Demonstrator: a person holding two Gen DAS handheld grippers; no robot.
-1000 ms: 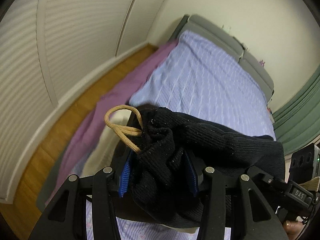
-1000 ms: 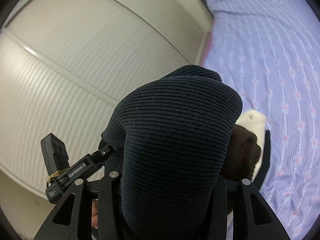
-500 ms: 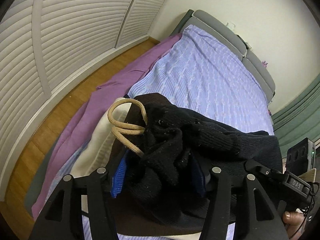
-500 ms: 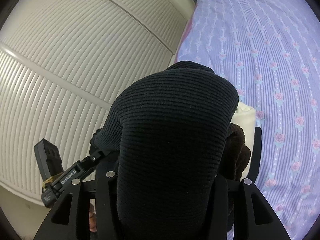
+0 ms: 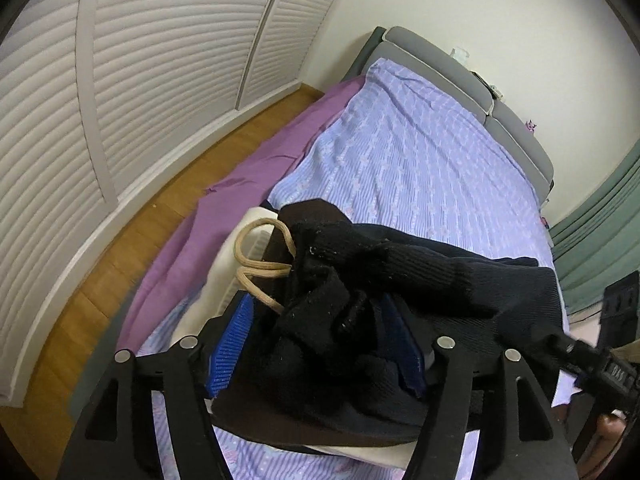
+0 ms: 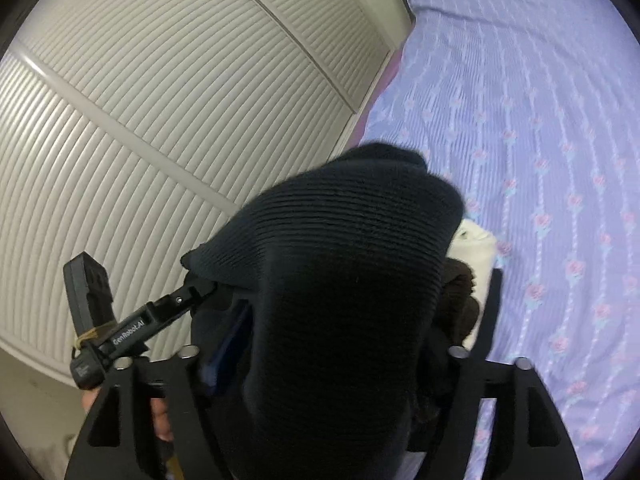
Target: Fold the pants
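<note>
The black knit pants [image 5: 400,276] are bunched between my left gripper's [image 5: 320,332] blue pads [image 5: 230,344], with the tan drawstring [image 5: 256,268] looping out at the left. The left gripper is shut on the waistband and holds it above the bed. In the right wrist view the pants [image 6: 340,300] drape over my right gripper [image 6: 328,344] and hide its fingertips; it is shut on the fabric. The other gripper [image 6: 120,328] shows at the left there.
Below lie folded clothes: a cream piece [image 5: 224,280] and a dark brown one [image 5: 280,424], also in the right wrist view [image 6: 476,252]. The lilac flowered bedsheet [image 5: 400,160] stretches to a grey headboard [image 5: 460,76]. White louvred doors [image 5: 140,80] and wood floor [image 5: 152,220] are left.
Both grippers have come down and tilted towards the bed with the pants still held. More of the folded pile and bed shows beneath the left gripper.
</note>
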